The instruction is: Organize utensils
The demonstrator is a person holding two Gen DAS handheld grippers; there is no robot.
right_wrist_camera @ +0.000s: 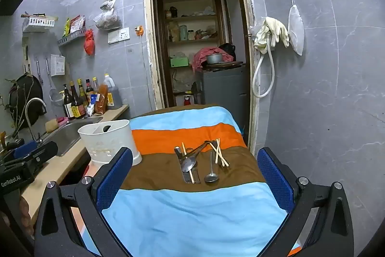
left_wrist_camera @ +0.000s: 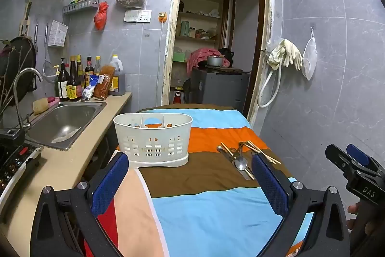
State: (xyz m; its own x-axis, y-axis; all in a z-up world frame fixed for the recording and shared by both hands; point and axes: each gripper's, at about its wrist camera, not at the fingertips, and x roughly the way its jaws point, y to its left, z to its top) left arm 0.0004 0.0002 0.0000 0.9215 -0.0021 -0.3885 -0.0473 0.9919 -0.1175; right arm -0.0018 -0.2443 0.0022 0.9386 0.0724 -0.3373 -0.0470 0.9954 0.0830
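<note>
A: Where are the utensils [right_wrist_camera: 202, 160]?
B: Heaped on the striped cloth [right_wrist_camera: 192, 208], right of the white caddy [left_wrist_camera: 152, 141].
A: Grippers?
B: Left gripper [left_wrist_camera: 190, 187] and right gripper [right_wrist_camera: 195, 184] both gape wide, empty.

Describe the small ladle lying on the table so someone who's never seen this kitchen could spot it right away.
Start at the striped cloth covering the table, and find its brown band, where loose utensils lie right of the white caddy. The small ladle lies alone between the big spoon and the chopsticks. It has a thin straight handle and a little round bowl facing you.
</note>
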